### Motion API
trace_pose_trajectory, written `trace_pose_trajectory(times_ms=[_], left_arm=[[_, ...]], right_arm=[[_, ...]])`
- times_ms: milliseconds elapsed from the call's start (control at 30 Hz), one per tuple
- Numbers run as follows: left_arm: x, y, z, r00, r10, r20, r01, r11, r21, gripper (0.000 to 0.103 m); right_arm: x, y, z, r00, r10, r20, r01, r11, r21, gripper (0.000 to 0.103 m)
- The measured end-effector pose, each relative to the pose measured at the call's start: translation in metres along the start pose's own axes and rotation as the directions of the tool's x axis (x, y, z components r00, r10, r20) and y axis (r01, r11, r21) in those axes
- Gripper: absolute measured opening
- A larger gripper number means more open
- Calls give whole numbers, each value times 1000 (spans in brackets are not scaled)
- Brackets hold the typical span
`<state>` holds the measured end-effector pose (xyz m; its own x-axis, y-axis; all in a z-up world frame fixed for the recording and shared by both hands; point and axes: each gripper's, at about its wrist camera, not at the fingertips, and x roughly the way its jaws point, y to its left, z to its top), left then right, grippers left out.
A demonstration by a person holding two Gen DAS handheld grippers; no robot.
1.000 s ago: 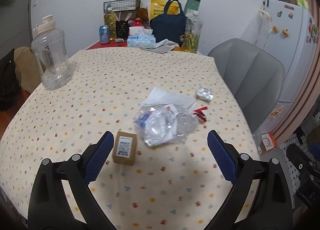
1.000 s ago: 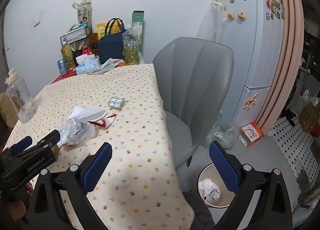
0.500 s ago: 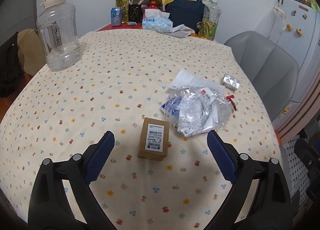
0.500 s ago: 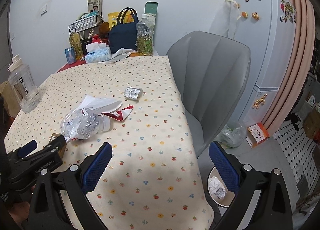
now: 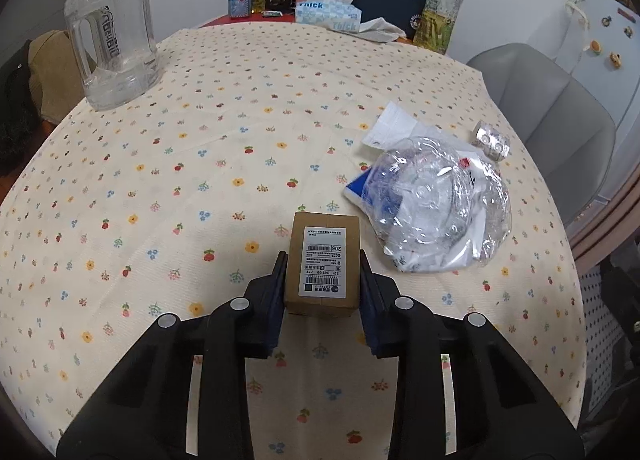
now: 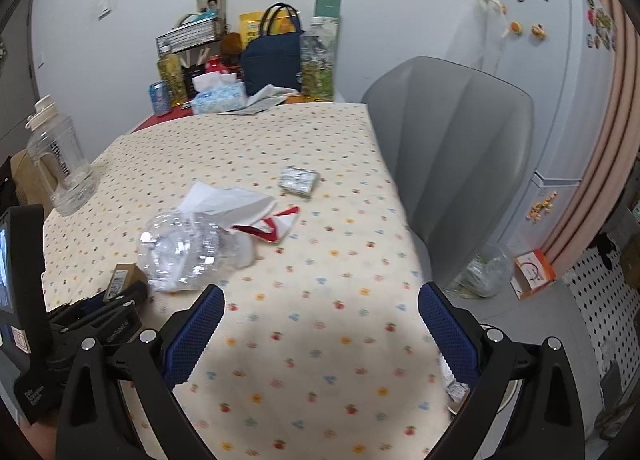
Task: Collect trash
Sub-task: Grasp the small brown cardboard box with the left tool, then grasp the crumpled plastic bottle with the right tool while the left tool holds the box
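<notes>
Floral tablecloth (image 5: 200, 140), small cardboard box (image 5: 322, 262) lying label-up, long axis pointing away, left gripper (image 5: 322, 288) closing on its sides, crumpled plastic bag (image 5: 436, 204) just right, right gripper (image 6: 320, 332) spread wide, empty.

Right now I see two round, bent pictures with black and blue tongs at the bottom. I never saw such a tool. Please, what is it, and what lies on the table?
No robot here: a person holds one hand tool in each hand, and each tool carries a wide camera that looks along its two fingers. That is why the pictures bend.

One picture comes from the left gripper. Its jaws are closing on a small box, which stands between the blue pads, on the table.

The other comes from the right gripper. It is open, with nothing between its fingers.

Also on the table: a crumpled plastic bag, white paper, a foil pack and a clear jug. Beside the table is a grey chair.
</notes>
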<state>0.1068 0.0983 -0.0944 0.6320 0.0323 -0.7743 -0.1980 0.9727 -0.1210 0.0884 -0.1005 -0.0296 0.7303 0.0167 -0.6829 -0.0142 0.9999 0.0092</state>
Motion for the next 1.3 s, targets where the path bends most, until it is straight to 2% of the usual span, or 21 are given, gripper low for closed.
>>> trace_pose_trajectory(times_ms=[267, 467, 900, 1300], left_arm=[[-14, 17, 12, 997, 28, 66, -26, 999, -30, 32], [-15, 26, 20, 995, 44, 85, -41, 998, -44, 32], [7, 39, 27, 995, 71, 66, -66, 995, -73, 32], [20, 55, 32, 997, 66, 44, -61, 992, -107, 32]], right_arm=[[15, 28, 5, 998, 55, -16, -56, 998, -29, 95], [29, 43, 9, 995, 89, -36, -90, 995, -42, 95], [76, 58, 19, 984, 142, -104, -147, 988, -39, 95], [100, 76, 19, 968, 204, -148, -212, 976, -41, 94]])
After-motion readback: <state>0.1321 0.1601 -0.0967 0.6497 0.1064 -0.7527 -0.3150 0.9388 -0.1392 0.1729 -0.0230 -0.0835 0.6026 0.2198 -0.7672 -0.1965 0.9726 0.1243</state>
